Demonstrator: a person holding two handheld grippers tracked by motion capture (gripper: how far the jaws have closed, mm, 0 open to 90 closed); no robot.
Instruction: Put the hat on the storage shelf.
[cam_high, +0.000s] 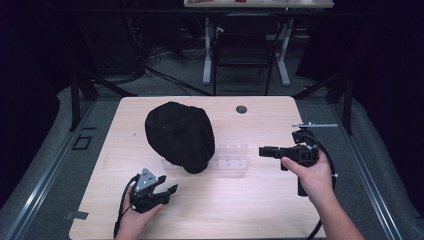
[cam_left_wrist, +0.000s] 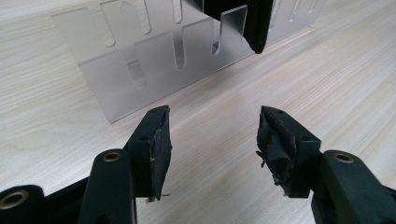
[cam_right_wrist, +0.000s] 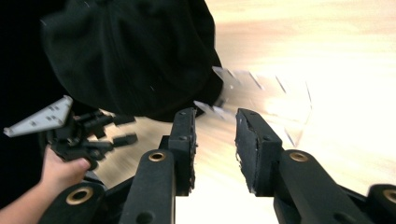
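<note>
A: High view, the black cap (cam_high: 180, 135) sits draped on the clear rack (cam_high: 232, 161) mid-table.
B: Soft, light; pinch its brim. Your left gripper (cam_high: 167, 186) and right gripper (cam_high: 266, 151) gape empty

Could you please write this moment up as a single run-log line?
cap: draped on clear rack | left hand-held gripper: open, empty, near cap | right hand-held gripper: open, empty, pointing at rack | table: wooden
</note>
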